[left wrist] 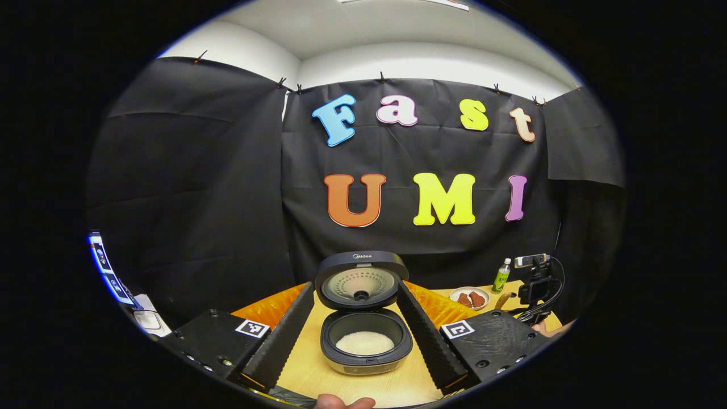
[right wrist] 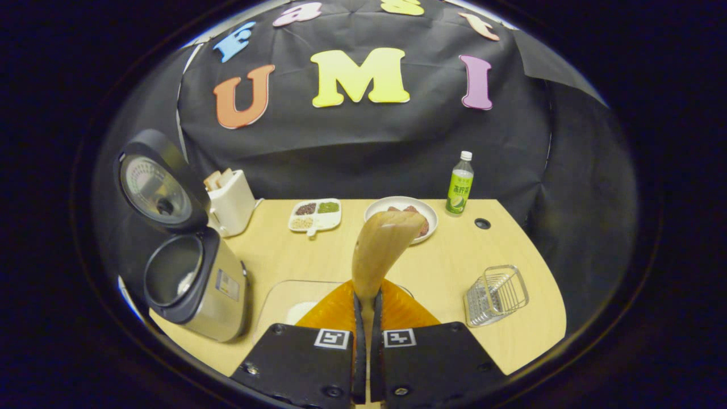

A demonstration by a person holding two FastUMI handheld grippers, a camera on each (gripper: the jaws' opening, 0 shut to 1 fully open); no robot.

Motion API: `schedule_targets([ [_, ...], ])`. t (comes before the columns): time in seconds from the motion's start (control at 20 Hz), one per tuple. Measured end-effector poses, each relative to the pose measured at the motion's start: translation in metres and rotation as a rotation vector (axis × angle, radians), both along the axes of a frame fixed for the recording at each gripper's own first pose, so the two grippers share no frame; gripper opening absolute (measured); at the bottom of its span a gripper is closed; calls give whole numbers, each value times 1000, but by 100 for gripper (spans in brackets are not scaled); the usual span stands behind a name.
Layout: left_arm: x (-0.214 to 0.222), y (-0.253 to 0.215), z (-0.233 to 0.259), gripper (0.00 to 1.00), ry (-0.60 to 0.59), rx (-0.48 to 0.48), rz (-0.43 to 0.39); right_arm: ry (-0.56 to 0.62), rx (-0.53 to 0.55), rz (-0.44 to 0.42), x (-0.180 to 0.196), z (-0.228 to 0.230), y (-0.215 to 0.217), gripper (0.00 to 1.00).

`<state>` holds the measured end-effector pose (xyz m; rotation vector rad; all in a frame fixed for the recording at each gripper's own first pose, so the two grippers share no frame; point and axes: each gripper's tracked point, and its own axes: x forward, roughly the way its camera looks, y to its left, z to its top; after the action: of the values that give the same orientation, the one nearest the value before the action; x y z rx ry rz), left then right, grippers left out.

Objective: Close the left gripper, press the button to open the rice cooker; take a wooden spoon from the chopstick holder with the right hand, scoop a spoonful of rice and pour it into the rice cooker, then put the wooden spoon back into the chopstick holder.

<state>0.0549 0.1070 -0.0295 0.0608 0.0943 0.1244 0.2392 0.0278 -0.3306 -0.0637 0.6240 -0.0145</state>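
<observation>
My right tongs (right wrist: 366, 309) clenched on wooden spoon (right wrist: 379, 250); left tongs (left wrist: 355, 335) released. Rice cooker (right wrist: 196, 284) open at 9 o'clock, rice inside. Next, I judge: return spoon to wire holder (right wrist: 497, 295), 3 o'clock.

From my right gripper view, the rice cooker (right wrist: 193, 284) stood at the table's (right wrist: 454, 255) left edge, lid up. A toaster (right wrist: 230, 201) sat just behind it, with a divided tray (right wrist: 315, 215) to its right, then a plate (right wrist: 404, 209), then a bottle (right wrist: 460, 184) against the wall. A wire basket (right wrist: 497, 295) sat near the right front edge. In my left gripper view, rice (left wrist: 365, 343) lay inside the cooker.
</observation>
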Motion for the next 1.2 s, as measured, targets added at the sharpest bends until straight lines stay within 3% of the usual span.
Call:
schedule_targets([
  [0.4, 4, 3, -10, 95, 53, -22, -13, -24, -250, 20, 3, -35, 4, 8],
  [0.55, 2, 4, -16, 95, 72, -37, -5, -46, -283, 32, 3, -39, 15, 8],
  [0.9, -8, 12, -20, 95, 101, -33, 19, 24, 40, 20, -10, -55, 65, 8],
  [1.2, -13, 7, -21, 95, 109, -30, 20, 116, 361, -81, -11, -55, 68, 8],
])
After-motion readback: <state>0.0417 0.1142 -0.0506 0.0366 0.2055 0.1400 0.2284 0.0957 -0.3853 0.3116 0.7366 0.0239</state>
